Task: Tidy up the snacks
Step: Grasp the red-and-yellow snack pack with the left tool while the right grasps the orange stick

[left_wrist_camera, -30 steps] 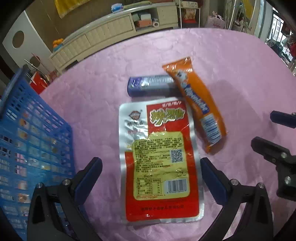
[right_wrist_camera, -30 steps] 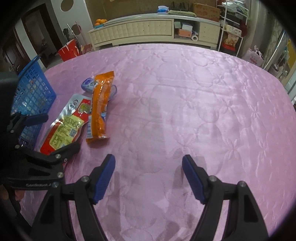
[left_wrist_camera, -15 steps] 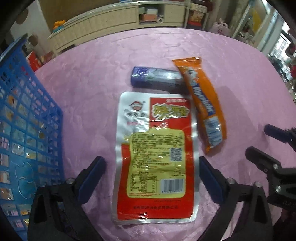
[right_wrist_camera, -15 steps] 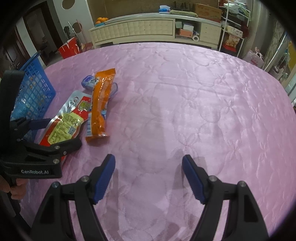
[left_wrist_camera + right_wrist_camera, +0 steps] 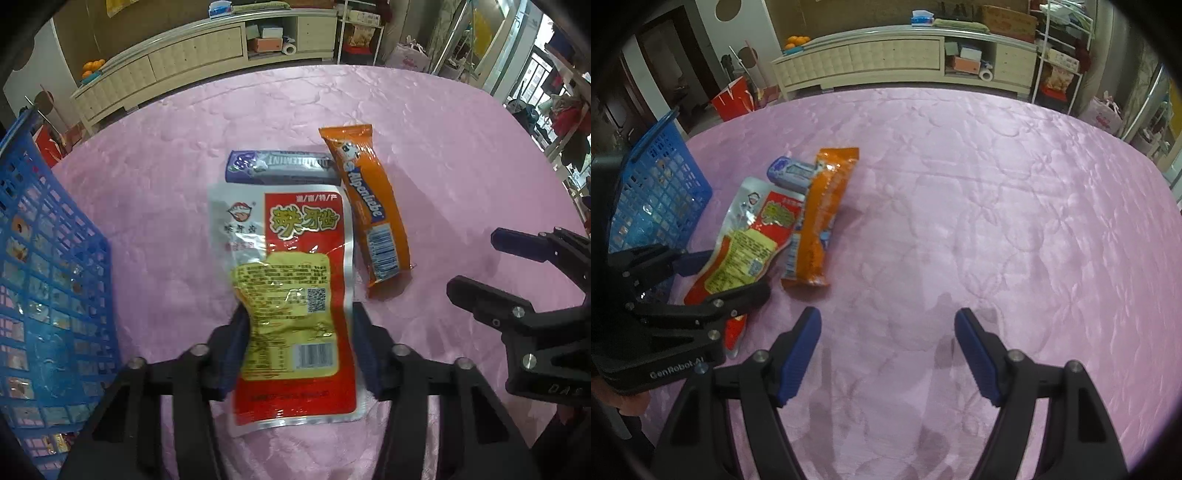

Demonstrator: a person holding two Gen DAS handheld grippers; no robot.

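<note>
A red and silver snack pouch (image 5: 295, 280) with a yellow label lies on the pink table; my left gripper (image 5: 297, 332) is shut on its near half, and the pouch buckles between the fingers. It also shows in the right wrist view (image 5: 750, 243), with the left gripper (image 5: 727, 275) around it. An orange snack stick (image 5: 369, 206) lies just right of it, and a purple roll (image 5: 280, 166) lies behind it. My right gripper (image 5: 888, 343) is open and empty over bare cloth, right of the snacks.
A blue plastic basket (image 5: 40, 280) stands at the left, close to the left gripper; it also shows in the right wrist view (image 5: 661, 188). The pink quilted tablecloth (image 5: 997, 206) covers a round table. A cream sideboard (image 5: 886, 59) stands beyond the far edge.
My left gripper moved forward and closed on the red pouch, which now crumples between the fingers. The right gripper stayed open and barely moved.
</note>
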